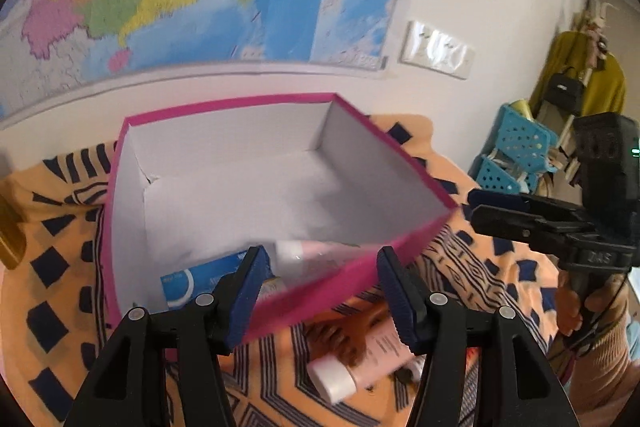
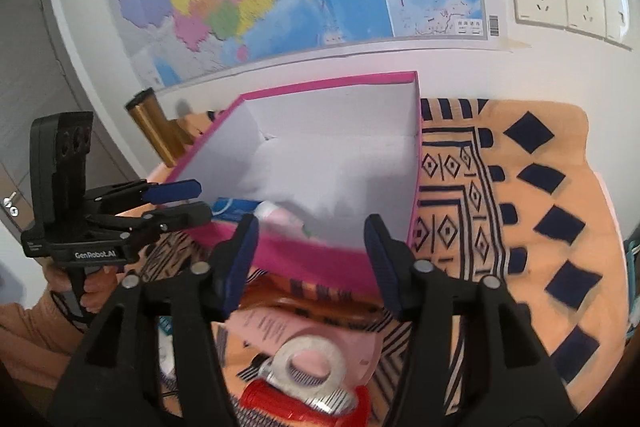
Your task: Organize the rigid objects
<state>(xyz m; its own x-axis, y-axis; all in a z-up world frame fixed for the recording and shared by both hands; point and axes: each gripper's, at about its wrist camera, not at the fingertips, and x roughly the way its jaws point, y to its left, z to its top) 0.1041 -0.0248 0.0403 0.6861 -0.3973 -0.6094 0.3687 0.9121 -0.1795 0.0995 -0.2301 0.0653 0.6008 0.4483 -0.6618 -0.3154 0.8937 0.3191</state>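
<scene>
Between the parted, empty blue pads of the left gripper lies a pink tube with a white cap, on the cloth just short of the pink box, its long axis slanting across the fingers. The right gripper, likewise spread and holding nothing, hangs over what seems a metal ring and red handle. Smooth plastic, ribbed pads, stiff card, soft patterned cloth.

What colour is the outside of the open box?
Bright pink outside, white inside; clearest in the right wrist view.
</scene>
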